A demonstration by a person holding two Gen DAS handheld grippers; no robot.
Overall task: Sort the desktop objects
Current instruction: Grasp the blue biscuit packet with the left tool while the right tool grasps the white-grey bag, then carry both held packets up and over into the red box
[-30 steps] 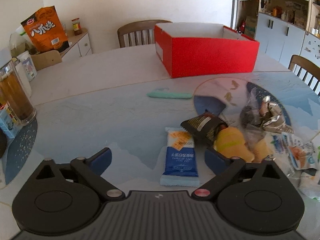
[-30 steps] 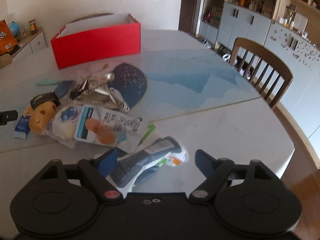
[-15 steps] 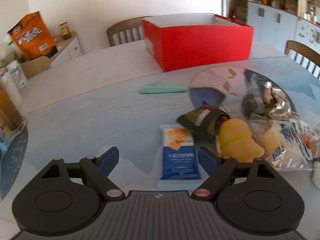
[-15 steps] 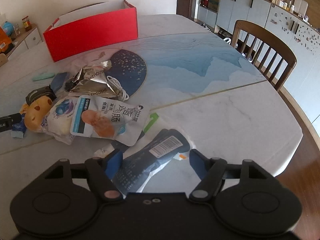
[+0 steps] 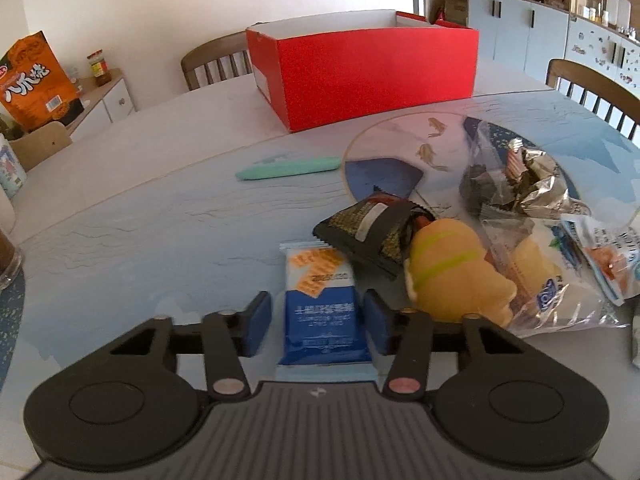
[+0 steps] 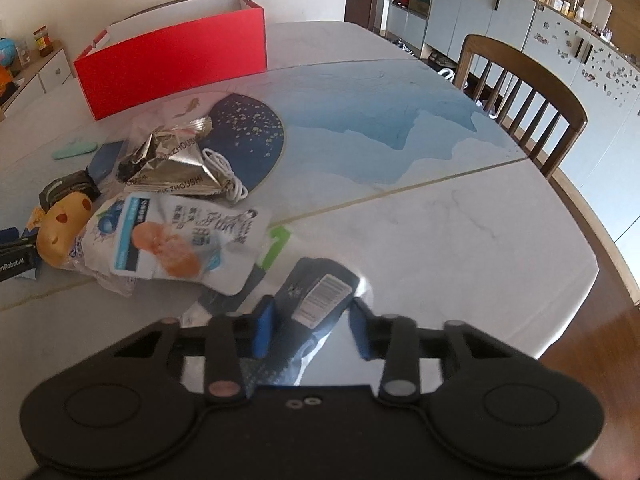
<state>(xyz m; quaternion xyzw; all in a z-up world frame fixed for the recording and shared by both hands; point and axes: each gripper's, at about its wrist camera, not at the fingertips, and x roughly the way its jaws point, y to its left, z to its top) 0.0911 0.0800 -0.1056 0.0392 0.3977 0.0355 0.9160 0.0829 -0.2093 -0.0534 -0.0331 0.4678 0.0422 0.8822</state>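
Note:
My left gripper (image 5: 318,322) is low over the table and its jaws are closing around a blue-and-white cracker packet (image 5: 320,308). The right pad is at the packet's edge, and a thin gap shows at the left pad. In the right wrist view, my right gripper (image 6: 312,330) straddles a dark blue packet with a barcode (image 6: 316,300). Its jaws are closing too, with a slit of table still visible at the right pad. The red box (image 5: 372,76) stands open at the back of the table, also visible as the red box (image 6: 172,68) far left.
A heap lies right of the left gripper: a yellow plush toy (image 5: 452,268), a dark snack packet (image 5: 372,236), a foil bag (image 5: 520,180) and a white pouch (image 6: 180,240). A mint case (image 5: 288,168) lies alone. A glass (image 5: 6,256) stands far left. Wooden chairs (image 6: 524,92) ring the table.
Both pairs of jaws have narrowed from wide to close around their packets. The left gripper has sunk and come nearer its cracker packet.

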